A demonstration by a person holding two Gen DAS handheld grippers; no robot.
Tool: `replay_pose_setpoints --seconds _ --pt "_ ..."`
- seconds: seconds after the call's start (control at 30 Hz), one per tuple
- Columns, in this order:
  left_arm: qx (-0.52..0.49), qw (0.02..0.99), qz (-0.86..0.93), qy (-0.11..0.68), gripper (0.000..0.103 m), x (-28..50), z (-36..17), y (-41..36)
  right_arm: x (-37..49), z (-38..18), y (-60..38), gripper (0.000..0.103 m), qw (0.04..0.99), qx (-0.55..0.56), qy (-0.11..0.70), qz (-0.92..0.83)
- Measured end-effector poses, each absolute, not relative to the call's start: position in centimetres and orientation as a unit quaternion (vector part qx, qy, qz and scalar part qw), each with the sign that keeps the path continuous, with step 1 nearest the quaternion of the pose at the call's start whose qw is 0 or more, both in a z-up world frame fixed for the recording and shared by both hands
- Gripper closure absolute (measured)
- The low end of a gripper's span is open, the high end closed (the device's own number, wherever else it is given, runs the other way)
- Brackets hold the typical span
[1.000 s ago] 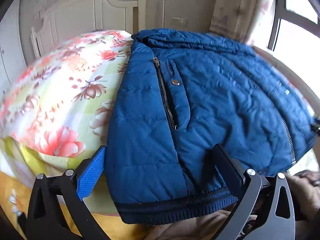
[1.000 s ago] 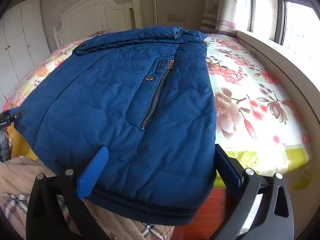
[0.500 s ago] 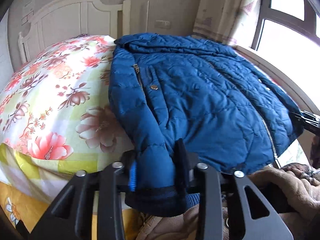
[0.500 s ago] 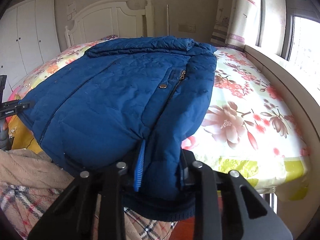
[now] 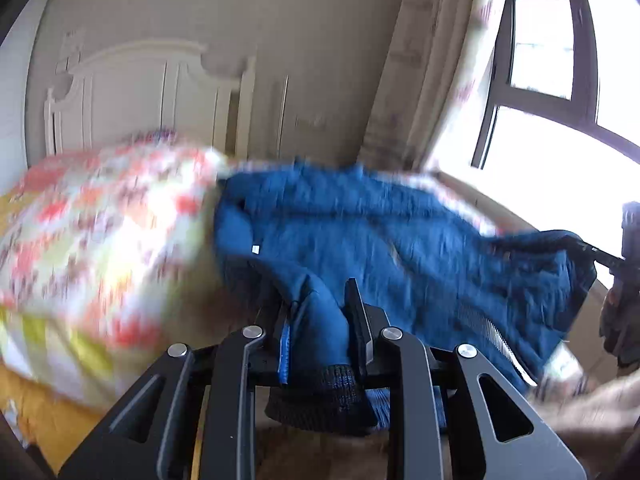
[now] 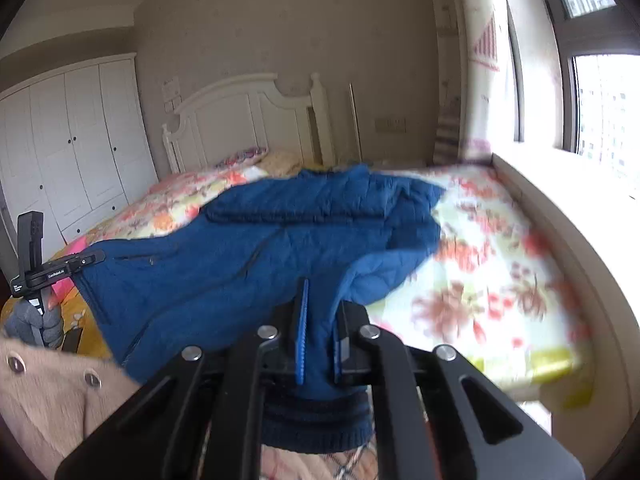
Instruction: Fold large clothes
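The blue quilted jacket (image 5: pixel 360 232) lay across the middle of each frame, spread over the bed's floral sheet (image 5: pixel 100 220), its near hem raised toward the cameras. At lower centre of the left wrist view, the left gripper (image 5: pixel 318 328) had just been closing and its fingers pinched the jacket's ribbed hem. In the right wrist view, lower centre, the right gripper (image 6: pixel 320 320) was clamped fully on the hem at the jacket's other corner.
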State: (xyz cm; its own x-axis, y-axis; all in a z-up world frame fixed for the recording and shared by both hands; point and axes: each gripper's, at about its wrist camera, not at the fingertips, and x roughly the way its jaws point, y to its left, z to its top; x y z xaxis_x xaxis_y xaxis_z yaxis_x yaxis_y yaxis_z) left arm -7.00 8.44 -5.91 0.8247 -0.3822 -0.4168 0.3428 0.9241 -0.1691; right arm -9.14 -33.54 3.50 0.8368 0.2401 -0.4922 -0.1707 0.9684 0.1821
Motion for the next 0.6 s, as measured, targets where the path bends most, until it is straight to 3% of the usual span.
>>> replay_pose_setpoints --seconds 0.1,0.23,0.33,0.43,0.47,0.57,0.6 --pt "-0.059 0.963 -0.18 0.191 0.081 -0.6 -0.6 6.6 -1.0 7.1 -32.9 0.094 0.964 0.024 0.247 0.097" --pt "-0.08 0.965 -0.143 0.206 0.08 9.8 4.2 3.8 12.6 8.2 -34.2 0.094 0.96 0.029 0.274 0.048" --pt "-0.134 0.948 -0.115 0.265 0.079 19.8 5.7 2.6 22.3 6.0 -36.9 0.093 0.934 0.092 0.344 0.033" --pt "-0.253 0.896 -0.124 0.344 0.077 29.3 4.1 5.4 28.1 2.1 -42.0 0.082 0.885 0.249 0.392 0.032" --pt "-0.288 0.881 -0.127 0.353 0.077 30.8 3.4 6.6 28.6 1.4 -43.3 0.071 0.881 0.276 0.383 0.036" --pt "-0.321 0.881 -0.102 0.332 0.076 32.9 1.9 9.7 28.7 0.6 -45.9 0.018 0.902 0.26 0.344 -0.001" --pt "-0.305 0.891 -0.083 0.326 0.073 33.0 1.7 10.2 28.8 0.2 -47.0 0.018 0.904 0.255 0.342 -0.012"
